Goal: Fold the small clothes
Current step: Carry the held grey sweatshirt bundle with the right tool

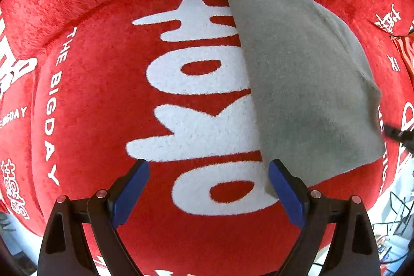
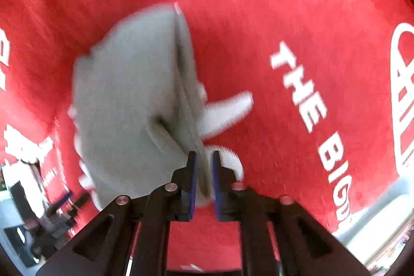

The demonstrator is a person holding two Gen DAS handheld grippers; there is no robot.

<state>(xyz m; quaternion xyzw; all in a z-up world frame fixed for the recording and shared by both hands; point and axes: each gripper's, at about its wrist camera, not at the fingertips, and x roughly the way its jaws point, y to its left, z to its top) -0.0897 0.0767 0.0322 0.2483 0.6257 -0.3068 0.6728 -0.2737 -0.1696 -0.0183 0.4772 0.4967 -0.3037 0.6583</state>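
Over the red plush cloth [image 1: 108, 100], a grey garment [image 1: 305, 84] hangs from one claw while the other waits empty.

From the left wrist, the left claw [image 1: 208, 177] stands wide with nothing between its blue pads [image 1: 134, 188]; the garment drapes at the right, its lower edge just beside the right-hand pad, and a dark tip of the other tool pokes in at the far right edge. From the right wrist, the right claw [image 2: 204, 167] is drawn narrow on a thin folded edge of the grey garment [image 2: 129, 95], which sags away to the left, blurred. That pinch looks shallow, so I judge the fabric could slip out, or the layers could splay and spoil the fold. Only this view shows the grip and the doubled layers; only the left view shows the cloth's full spread and the big white lettering [image 1: 201, 95] beneath.
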